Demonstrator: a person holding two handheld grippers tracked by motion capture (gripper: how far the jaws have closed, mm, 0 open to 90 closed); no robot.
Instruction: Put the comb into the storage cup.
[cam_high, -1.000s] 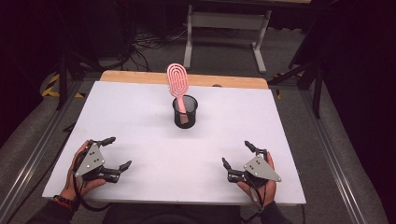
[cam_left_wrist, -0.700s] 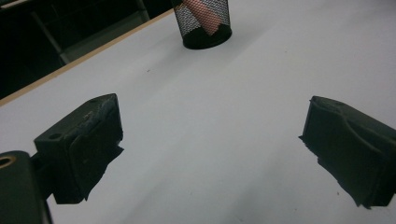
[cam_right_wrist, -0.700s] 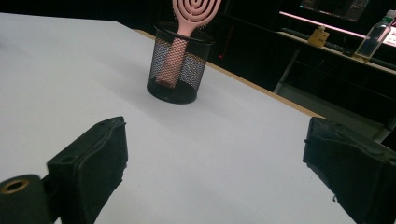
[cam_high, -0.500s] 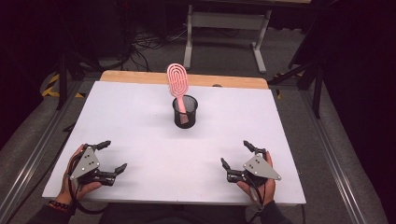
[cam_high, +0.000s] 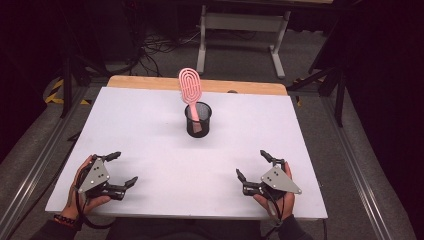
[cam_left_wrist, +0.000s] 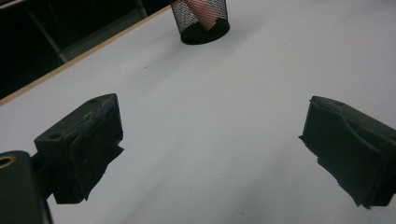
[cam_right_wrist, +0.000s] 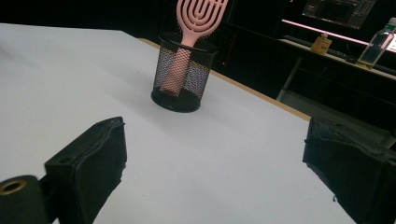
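A pink hairbrush (cam_high: 190, 85) stands handle-down in a black mesh cup (cam_high: 198, 122) at the middle back of the white table (cam_high: 150, 130). My left gripper (cam_high: 126, 166) rests near the front left corner, held by a hand, jaws wide apart and empty. My right gripper (cam_high: 250, 162) sits near the front right, also open with nothing in it. In the left gripper view the cup (cam_left_wrist: 201, 21) is far ahead beyond the left gripper (cam_left_wrist: 210, 135). The right gripper view has the brush (cam_right_wrist: 198, 14) and cup (cam_right_wrist: 183, 79) ahead of the right gripper (cam_right_wrist: 215, 163).
A wooden strip (cam_high: 150, 82) runs along the table's far edge. Beyond it stands a white desk frame (cam_high: 240, 30) with cables on the floor. Metal rails (cam_high: 350, 165) flank the table. A bottle (cam_right_wrist: 378, 44) stands on a far shelf.
My left gripper has slid slightly left and toward the table's near edge. The right gripper, cup and brush have stayed put.
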